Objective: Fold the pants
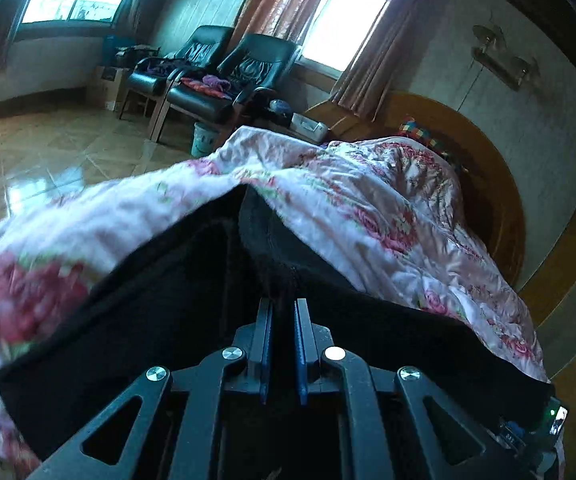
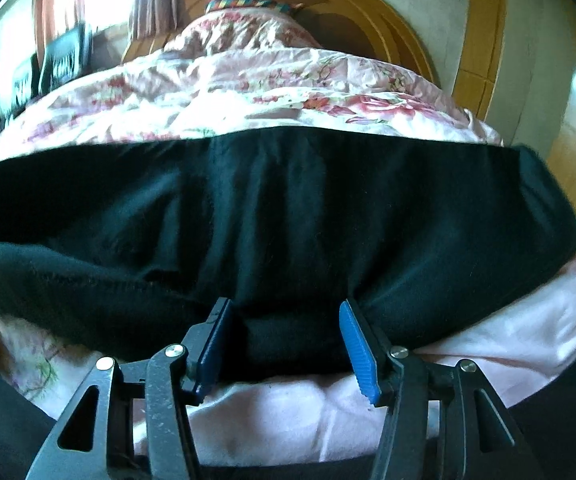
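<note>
Black pants [image 2: 288, 208] lie across a bed with a pink floral quilt [image 2: 272, 88]. In the left wrist view my left gripper [image 1: 284, 304] is shut on an edge of the black pants [image 1: 160, 304], and the fabric rises in a fold in front of the fingers. In the right wrist view my right gripper [image 2: 286, 316] is open, its blue pads [image 2: 358, 344] on either side of a bunched near edge of the pants, apart from it.
A curved wooden headboard [image 2: 400, 28] and a colourful pillow [image 1: 416, 128] are at the far end of the bed. Two black armchairs [image 1: 224, 76], a small bin [image 1: 204, 140] and a shiny tiled floor [image 1: 48, 152] lie to the left. Windows with curtains are behind.
</note>
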`<state>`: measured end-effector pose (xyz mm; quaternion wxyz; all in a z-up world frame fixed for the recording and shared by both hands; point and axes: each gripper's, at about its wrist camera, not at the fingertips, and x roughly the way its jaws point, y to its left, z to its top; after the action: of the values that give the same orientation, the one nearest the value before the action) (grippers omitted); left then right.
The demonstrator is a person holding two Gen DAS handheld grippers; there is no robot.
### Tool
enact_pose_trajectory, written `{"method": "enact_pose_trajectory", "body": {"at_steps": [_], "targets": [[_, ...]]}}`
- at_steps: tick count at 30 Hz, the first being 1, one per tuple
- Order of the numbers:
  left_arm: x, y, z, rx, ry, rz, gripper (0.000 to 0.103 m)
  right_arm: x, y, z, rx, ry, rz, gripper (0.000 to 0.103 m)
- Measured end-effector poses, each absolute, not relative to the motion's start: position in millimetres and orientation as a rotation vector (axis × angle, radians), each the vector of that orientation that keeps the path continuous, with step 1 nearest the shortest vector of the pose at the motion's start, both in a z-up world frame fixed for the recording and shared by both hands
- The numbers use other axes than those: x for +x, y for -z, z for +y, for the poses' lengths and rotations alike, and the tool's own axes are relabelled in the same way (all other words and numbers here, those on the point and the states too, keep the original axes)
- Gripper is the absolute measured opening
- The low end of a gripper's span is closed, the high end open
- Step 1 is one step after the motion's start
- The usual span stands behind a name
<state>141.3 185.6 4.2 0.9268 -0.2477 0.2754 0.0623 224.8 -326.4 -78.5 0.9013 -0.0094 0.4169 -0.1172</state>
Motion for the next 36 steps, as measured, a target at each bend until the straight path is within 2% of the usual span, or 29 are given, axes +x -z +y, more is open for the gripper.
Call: {"method": "enact_pose_trajectory", "body": {"at_steps": [4,10,15,19,25,31,32,34,35,36], "targets": [[126,11,194,-0.572,-0.119,0.559,0.009,210,66,-325,-0.008,0.269,0.854,0.064],[107,30,190,-0.552,-0.070,0.533,0.009,185,31,-300,0.073,0.171,0.778,0.065],[103,34,190,-0.558,-0.058,0.536,0.009,201,-5,-263,0.195,-0.023,0.776,0.080],[101,38,192,-0.571,-0.062,0.542,0.009,230,-22,-229,0.326,-0.174,0.822,0.083],[99,37,195,-0.596,-0.063,0.532,0.009,286,-13,-201,0.557,-0.160,0.903,0.083],[85,32,205,-0.619,-0.063,0.500,0.009,326,30,-197,0.744,-0.059,1.077,0.082],[84,33,208,-0.635,-0.065,0.499,0.009,327,35,-196,0.731,-0.039,1.096,0.076],[86,36,212,-0.663,-0.071,0.502,0.009,323,44,-200,0.718,-0.039,1.110,0.049],[87,38,215,-0.682,-0.073,0.505,0.009,320,48,-202,0.731,-0.066,1.112,0.021],[87,40,218,-0.704,-0.076,0.506,0.009,313,50,-206,0.758,-0.099,1.104,0.012]]}}
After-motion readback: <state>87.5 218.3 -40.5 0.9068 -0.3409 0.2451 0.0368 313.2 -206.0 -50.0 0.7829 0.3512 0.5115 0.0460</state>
